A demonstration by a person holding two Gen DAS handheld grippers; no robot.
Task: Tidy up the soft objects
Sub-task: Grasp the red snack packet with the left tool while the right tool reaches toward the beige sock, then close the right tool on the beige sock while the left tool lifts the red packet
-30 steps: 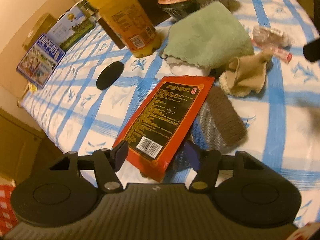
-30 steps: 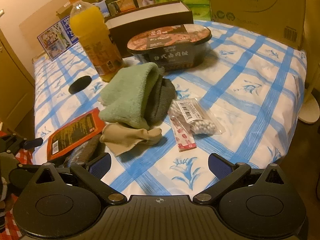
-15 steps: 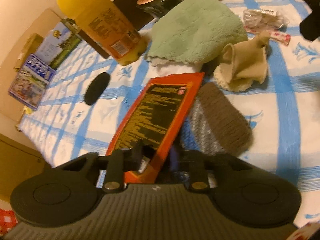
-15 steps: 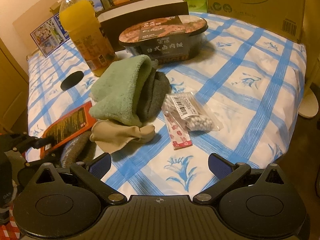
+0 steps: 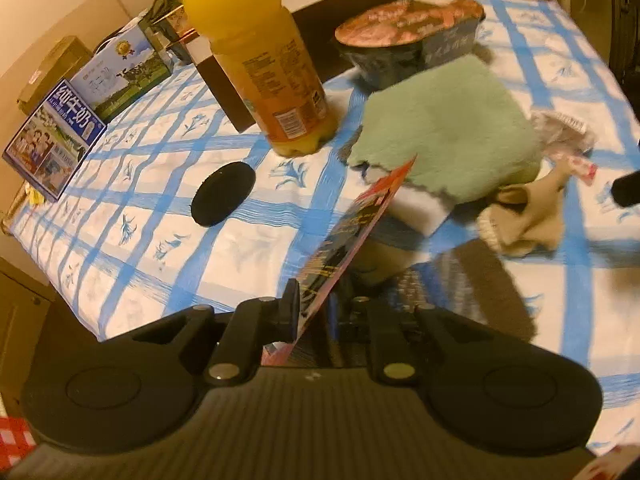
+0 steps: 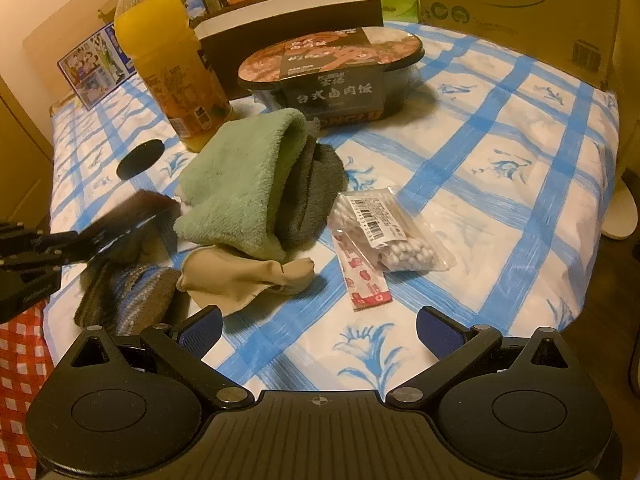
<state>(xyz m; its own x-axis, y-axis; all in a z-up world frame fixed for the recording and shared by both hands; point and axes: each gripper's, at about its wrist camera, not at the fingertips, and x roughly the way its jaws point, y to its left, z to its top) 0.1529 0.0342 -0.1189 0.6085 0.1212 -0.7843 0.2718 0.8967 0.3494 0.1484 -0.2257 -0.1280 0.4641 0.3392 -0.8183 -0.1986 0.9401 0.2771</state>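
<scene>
My left gripper (image 5: 314, 312) is shut on the near edge of a red snack packet (image 5: 356, 224) and holds it lifted and tilted on edge above the table; it shows blurred in the right wrist view (image 6: 132, 216). Under it lies a grey-blue knitted piece (image 5: 480, 280), also in the right wrist view (image 6: 136, 296). A green towel (image 6: 240, 184) lies folded over a dark grey cloth (image 6: 312, 196). A beige cloth (image 6: 244, 276) lies in front of them. My right gripper (image 6: 320, 330) is open and empty above the table's front edge.
An orange juice bottle (image 6: 168, 60), a food bowl (image 6: 332, 68) and a dark box (image 6: 288, 12) stand at the back. A bag of cotton swabs (image 6: 388, 232) and a red sachet (image 6: 364, 276) lie right of the cloths. A black disc (image 6: 140, 158) lies left.
My left gripper closed on the red packet's edge and lifted it off the knitted piece, tilting it upright. The right gripper has stayed open and drifted slightly closer.
</scene>
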